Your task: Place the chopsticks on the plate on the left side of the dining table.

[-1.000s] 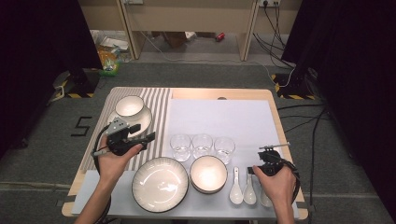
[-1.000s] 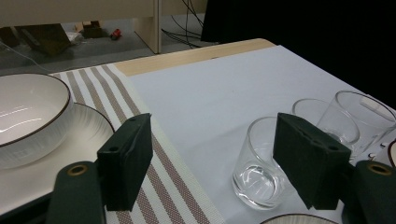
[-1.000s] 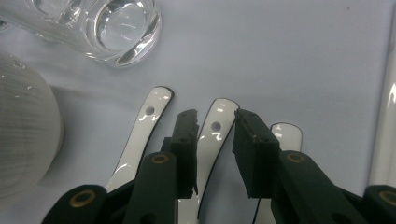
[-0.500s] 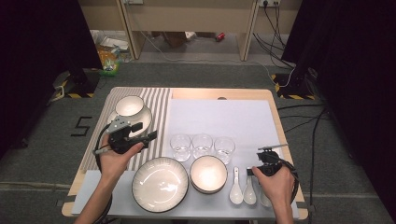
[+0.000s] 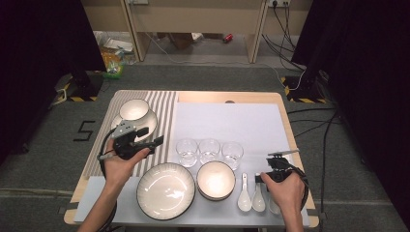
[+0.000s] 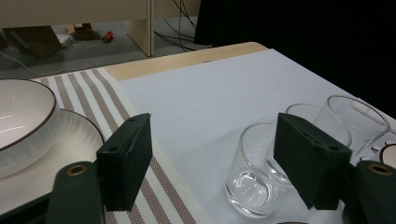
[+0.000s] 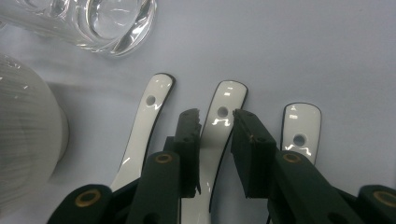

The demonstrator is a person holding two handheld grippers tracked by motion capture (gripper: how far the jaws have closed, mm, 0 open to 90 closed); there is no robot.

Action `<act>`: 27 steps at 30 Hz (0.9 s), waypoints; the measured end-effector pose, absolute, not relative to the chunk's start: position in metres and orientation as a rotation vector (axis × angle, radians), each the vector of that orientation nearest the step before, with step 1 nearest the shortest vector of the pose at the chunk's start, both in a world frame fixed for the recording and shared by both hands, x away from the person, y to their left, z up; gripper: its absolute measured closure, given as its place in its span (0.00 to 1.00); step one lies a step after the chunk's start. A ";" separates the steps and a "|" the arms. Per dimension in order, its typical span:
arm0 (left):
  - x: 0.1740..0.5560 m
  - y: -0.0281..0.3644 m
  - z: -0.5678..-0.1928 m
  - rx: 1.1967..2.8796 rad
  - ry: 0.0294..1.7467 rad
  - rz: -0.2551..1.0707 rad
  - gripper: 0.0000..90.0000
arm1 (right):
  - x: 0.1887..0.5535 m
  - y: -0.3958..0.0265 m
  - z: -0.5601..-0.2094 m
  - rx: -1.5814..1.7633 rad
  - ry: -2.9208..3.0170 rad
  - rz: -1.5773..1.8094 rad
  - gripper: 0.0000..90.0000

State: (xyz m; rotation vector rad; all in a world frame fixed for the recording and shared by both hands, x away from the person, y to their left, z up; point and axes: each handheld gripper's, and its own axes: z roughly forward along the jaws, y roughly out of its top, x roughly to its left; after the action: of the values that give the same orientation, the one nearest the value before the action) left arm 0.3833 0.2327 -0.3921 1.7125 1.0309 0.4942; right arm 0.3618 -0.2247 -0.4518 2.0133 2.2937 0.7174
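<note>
Three white spoons lie side by side near the front right of the table. My right gripper (image 5: 261, 178) (image 7: 217, 123) points down at them, its jaws shut on the handle of the middle spoon (image 7: 225, 105) (image 5: 257, 197), which still rests on the white mat (image 5: 227, 121). The left spoon (image 7: 150, 109) and the right spoon (image 7: 300, 123) lie untouched on either side. My left gripper (image 5: 152, 137) (image 6: 215, 140) hovers open and empty over the striped mat (image 5: 167, 108), pointing toward three clear glasses (image 5: 209, 149) (image 6: 254, 179).
A large ribbed bowl (image 5: 166, 190) and a smaller bowl (image 5: 215, 180) stand at the front centre. A bowl (image 5: 134, 110) sits on a plate (image 5: 151, 124) at the back left. The table's wooden edge (image 5: 227, 96) runs along the back.
</note>
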 end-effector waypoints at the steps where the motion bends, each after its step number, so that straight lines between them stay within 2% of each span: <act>1: 0.383 0.232 -0.392 1.712 1.031 0.493 0.30 | 0.361 -0.224 -0.451 2.025 2.292 0.709 0.81; 23: 0.384 0.232 -0.392 1.713 1.028 0.494 0.31 | 0.358 -0.224 -0.449 2.093 2.267 0.685 0.87; 27: 0.384 0.231 -0.393 1.714 1.030 0.492 0.30 | 0.357 -0.222 -0.448 2.119 2.254 0.665 0.85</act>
State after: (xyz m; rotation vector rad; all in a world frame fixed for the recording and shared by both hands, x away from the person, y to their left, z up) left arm 0.3836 0.2311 -0.3925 1.7142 1.0297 0.4916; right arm 0.3569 -0.2218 -0.4485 2.1189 2.2542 0.6654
